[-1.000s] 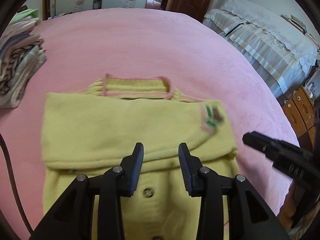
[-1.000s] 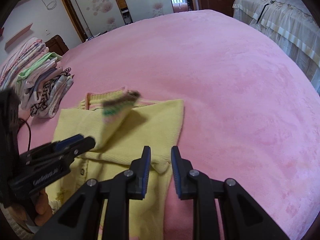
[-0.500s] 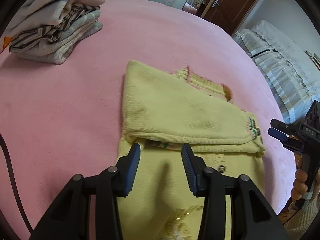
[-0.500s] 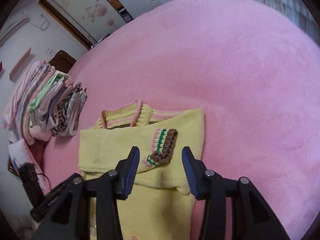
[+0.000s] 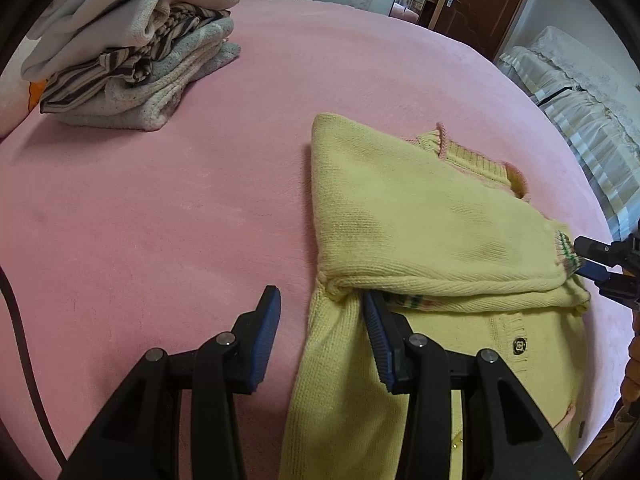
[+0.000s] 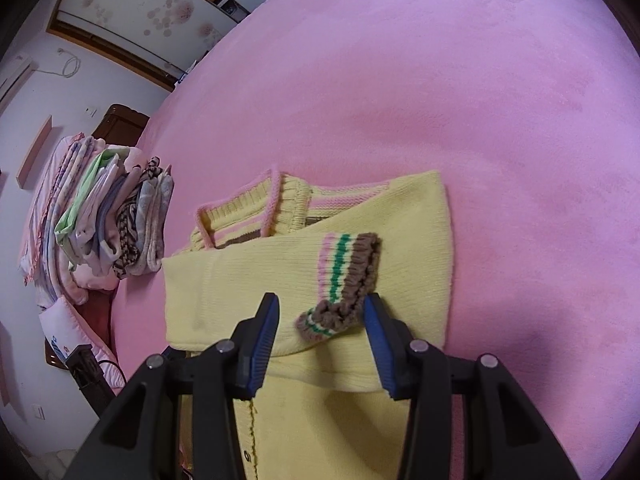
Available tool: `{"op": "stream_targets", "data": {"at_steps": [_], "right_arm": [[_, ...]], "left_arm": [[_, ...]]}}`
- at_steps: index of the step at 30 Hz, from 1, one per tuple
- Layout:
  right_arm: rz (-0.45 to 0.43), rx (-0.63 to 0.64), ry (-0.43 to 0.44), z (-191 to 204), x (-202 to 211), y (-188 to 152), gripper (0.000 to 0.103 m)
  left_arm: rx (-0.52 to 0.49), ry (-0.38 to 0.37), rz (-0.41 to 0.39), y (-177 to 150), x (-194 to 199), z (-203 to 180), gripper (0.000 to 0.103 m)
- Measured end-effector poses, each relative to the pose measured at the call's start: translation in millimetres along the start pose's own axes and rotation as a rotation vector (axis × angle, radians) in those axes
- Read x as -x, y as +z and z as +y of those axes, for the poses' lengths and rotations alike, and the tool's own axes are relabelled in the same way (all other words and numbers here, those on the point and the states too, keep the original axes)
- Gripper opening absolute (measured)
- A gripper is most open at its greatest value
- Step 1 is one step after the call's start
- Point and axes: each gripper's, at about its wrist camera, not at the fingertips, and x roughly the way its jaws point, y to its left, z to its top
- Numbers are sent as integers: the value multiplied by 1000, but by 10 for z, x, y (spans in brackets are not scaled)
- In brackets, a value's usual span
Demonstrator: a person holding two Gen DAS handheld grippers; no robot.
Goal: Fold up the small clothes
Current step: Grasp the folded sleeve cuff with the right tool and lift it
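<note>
A yellow knitted cardigan [image 5: 420, 220] lies on the pink bed cover [image 5: 160, 220] with both sleeves folded across its chest. My left gripper [image 5: 320, 312] is open at its left edge, just below the folded sleeve. One finger is over the knit and the other over the cover. In the right wrist view the cardigan [image 6: 400, 248] shows its striped brown, green and pink cuff [image 6: 348, 276] lying on top. My right gripper [image 6: 322, 316] hovers over that cuff with its jaws closing. The cuff sits between them, brushing one pad, ungripped. The right gripper [image 5: 596, 264] also shows at the cardigan's right side.
A stack of folded clothes [image 5: 132, 60] sits at the back left of the bed, also seen as a pile [image 6: 116, 232]. A second bed [image 5: 580, 92] and a brown door [image 5: 480, 4] are beyond. A dark cable [image 5: 16, 320] runs along the left edge.
The sleeve with the striped cuff has dropped flat onto the cardigan. My left gripper has shifted to the cardigan's left edge. My right gripper has come down closer over the cuff.
</note>
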Motion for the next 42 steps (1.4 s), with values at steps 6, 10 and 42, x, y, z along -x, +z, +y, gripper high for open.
{"op": "stream_targets", "data": {"at_steps": [6,10,42], "right_arm": [[33,42,-37,91,-185,-4,15],[-23,91,-62,184,-71,-51,13],[-133,206,-264,50,176,-338,26]], "left_arm": [[-12,26,-19,82,-70,-56,41],[-6,60,-46,133,-83,-123,41],[-39,60,30,69,-102,-212,32]]}}
